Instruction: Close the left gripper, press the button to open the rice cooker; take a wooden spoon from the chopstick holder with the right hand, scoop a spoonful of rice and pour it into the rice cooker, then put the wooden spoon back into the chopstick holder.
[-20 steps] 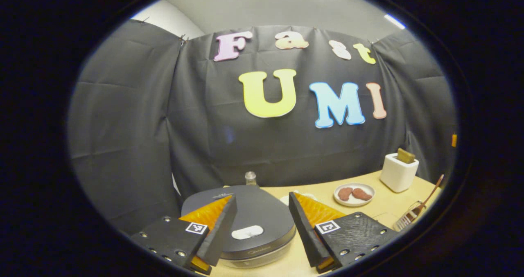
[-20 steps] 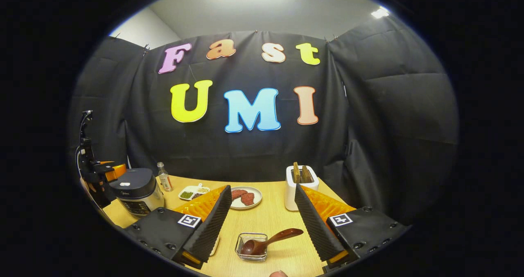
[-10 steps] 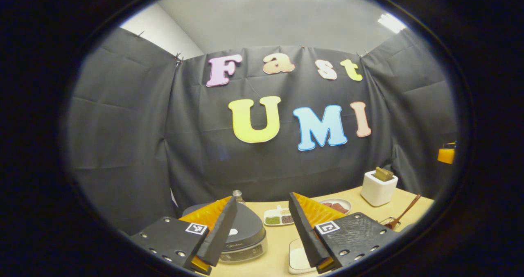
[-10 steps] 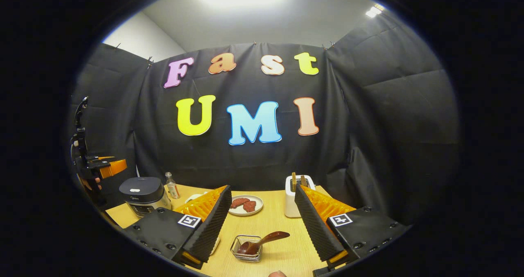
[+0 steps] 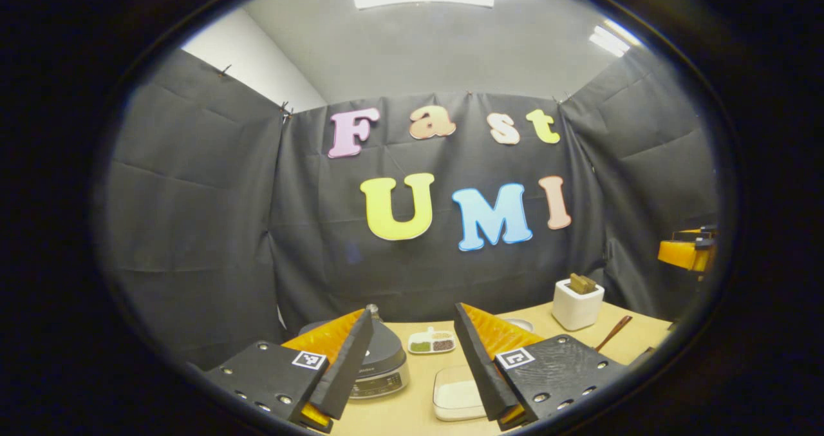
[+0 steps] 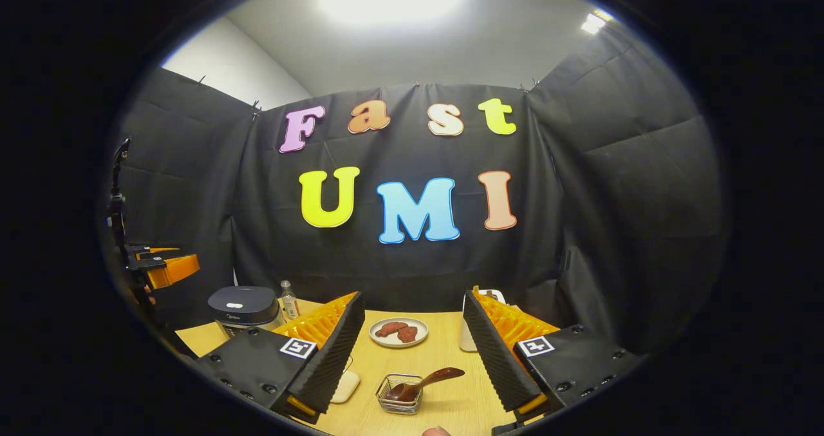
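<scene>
**Cooker lid shut, ahead and left of the left gripper**

The rice cooker [image 5: 380, 365] is seen standing on the table [image 5: 412, 410] with its lid down, partly hidden behind the left finger of the left gripper [image 5: 412, 359], so the button is judged to lie forward and slightly left. That gripper is held wide apart and empty, and must be closed before pressing. The wooden spoon [image 6: 421, 384] is laid in the wire chopstick holder [image 6: 399, 394], handle slanting up to the right, just ahead of the right gripper [image 6: 412, 352], likewise spread and empty.
</scene>
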The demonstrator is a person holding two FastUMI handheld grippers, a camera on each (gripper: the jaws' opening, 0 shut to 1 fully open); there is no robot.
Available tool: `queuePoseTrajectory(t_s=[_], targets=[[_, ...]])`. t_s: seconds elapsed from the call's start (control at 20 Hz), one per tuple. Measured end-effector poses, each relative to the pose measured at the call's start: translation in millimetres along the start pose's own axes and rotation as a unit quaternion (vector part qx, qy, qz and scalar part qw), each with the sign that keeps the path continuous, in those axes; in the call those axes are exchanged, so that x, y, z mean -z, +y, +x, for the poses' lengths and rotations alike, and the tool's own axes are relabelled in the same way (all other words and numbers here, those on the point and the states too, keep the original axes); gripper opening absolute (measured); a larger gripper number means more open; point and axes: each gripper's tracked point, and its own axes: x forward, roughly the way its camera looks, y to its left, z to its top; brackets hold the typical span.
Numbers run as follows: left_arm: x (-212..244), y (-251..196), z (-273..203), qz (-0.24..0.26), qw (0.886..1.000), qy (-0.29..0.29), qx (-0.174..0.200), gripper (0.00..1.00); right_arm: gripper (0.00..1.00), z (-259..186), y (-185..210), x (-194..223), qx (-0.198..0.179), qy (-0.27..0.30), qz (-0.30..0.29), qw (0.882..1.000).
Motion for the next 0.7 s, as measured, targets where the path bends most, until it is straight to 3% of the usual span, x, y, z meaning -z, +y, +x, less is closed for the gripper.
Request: queuePoseTrajectory(t_s=[0.4,0.7], targets=[[-6,7,-40,0.001,0.999,-0.005,0.034,0.8,0.98,-34,24,-6,0.016,-0.011,-0.004,1.0],[-20,27,-64,0.004,0.999,-0.023,0.032,0.8,0.98,-55,35,-13,0.024,-0.012,-0.007,1.0]])
